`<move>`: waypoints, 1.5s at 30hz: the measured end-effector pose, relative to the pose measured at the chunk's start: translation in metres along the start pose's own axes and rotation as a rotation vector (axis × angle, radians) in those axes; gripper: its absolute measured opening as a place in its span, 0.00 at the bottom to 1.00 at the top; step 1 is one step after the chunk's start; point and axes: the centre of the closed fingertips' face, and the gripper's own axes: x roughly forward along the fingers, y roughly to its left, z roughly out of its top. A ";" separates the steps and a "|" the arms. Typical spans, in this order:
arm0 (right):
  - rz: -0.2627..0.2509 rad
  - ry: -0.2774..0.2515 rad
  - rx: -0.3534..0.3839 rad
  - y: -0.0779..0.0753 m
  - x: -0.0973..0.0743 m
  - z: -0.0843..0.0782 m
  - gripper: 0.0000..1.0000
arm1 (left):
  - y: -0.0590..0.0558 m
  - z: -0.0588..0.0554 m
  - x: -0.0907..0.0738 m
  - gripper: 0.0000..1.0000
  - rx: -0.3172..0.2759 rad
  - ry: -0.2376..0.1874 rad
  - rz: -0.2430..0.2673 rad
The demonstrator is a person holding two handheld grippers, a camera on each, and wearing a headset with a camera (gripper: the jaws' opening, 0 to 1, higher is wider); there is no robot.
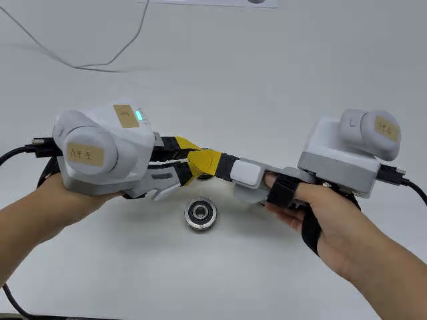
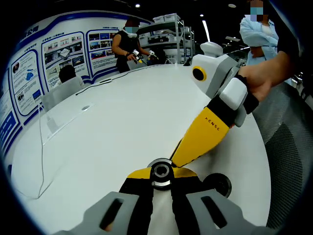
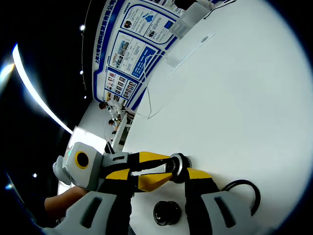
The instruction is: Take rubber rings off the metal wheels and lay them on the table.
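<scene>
wheel [image 2: 161, 174] in left gripper [image 2: 162, 173], right gripper [image 3: 179, 172]

Robotics lab or demonstration hall, large white table [image 2: 98, 142] as workbench, blue-and-white display boards [image 2: 58, 51] on the wall beyond the table, storage racks [image 2: 171, 34] past its far end, people [image 2: 126, 41] standing there, mesh chair [image 2: 283, 127] beside it, ceiling spotlights [image 2: 137, 6] above.

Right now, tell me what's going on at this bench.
A person is working with a tool in each hand. The left tool is shut on a metal wheel, and the right tool has its tips in against that same wheel; whether they grip anything is unclear. A second wheel lies on the white table below, and what looks like a loose black ring lies near it.
</scene>
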 end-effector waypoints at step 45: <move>-0.072 0.040 0.056 -0.030 0.001 0.004 0.02 | 0.001 -0.001 0.000 0.13 0.000 0.003 0.002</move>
